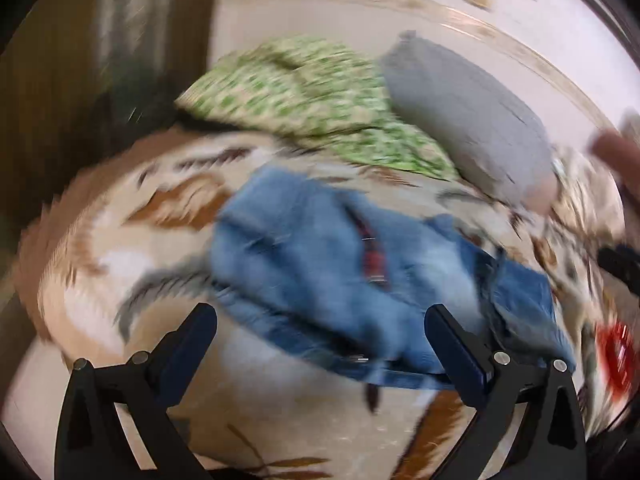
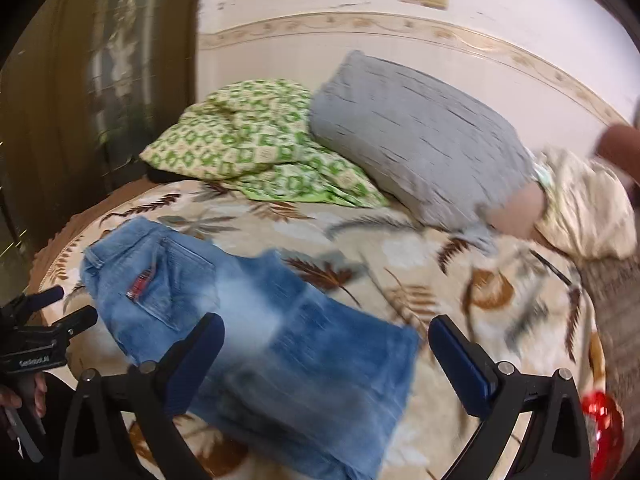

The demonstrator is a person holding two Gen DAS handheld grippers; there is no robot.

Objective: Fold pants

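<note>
Blue jeans [image 2: 256, 340] lie folded on the leaf-patterned bed cover [image 2: 440, 280], back pocket with a red tag upward. In the left wrist view the jeans [image 1: 340, 272] are blurred and lie just ahead of my left gripper [image 1: 320, 320], which is open and empty above their near edge. My right gripper [image 2: 326, 328] is open and empty, hovering over the lower half of the jeans. The left gripper also shows at the left edge of the right wrist view [image 2: 60, 312], beside the jeans' waist end.
A green patterned pillow [image 2: 248, 148], a grey pillow [image 2: 416, 140] and a cream pillow [image 2: 588, 208] lie at the head of the bed against the wall. A red shiny object [image 2: 600, 428] sits at the right. A dark wooden wardrobe [image 2: 80, 100] stands left.
</note>
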